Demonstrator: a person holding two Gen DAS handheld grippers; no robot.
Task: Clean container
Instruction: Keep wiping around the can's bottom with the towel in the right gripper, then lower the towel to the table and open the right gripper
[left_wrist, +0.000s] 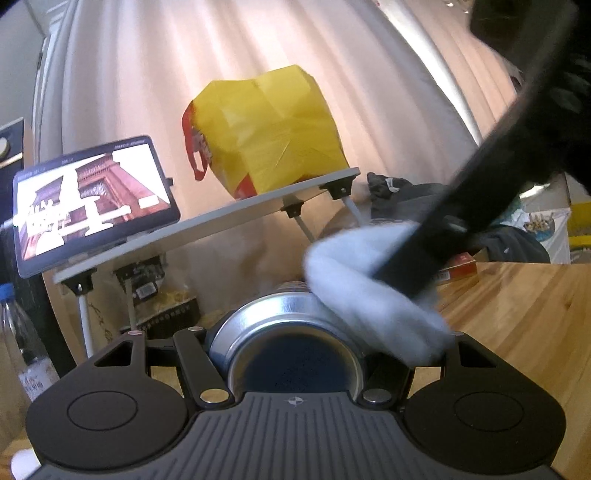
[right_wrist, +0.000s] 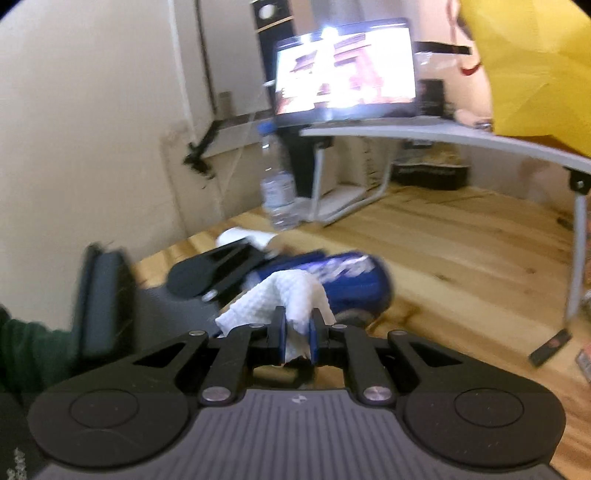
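Observation:
The container is a blue and silver drinks can (right_wrist: 347, 280), lying on its side. My left gripper (left_wrist: 291, 354) is shut on the can (left_wrist: 291, 350), whose round silver end faces the left wrist camera. My right gripper (right_wrist: 297, 332) is shut on a white paper towel (right_wrist: 291, 295) and holds it against the can's side. In the left wrist view the towel (left_wrist: 373, 291) lies over the can's upper right, with the right gripper's black finger (left_wrist: 461, 206) coming in from the upper right. The left gripper (right_wrist: 221, 273) shows in the right wrist view at the can's left end.
A wooden table (right_wrist: 461, 258) lies under the can. A small white stand table (left_wrist: 207, 225) on it carries a lit tablet (left_wrist: 92, 199) and a yellow bag (left_wrist: 273, 133). A water bottle (right_wrist: 277, 181) stands near the wall. A red box (left_wrist: 458, 266) and dark items lie at the right.

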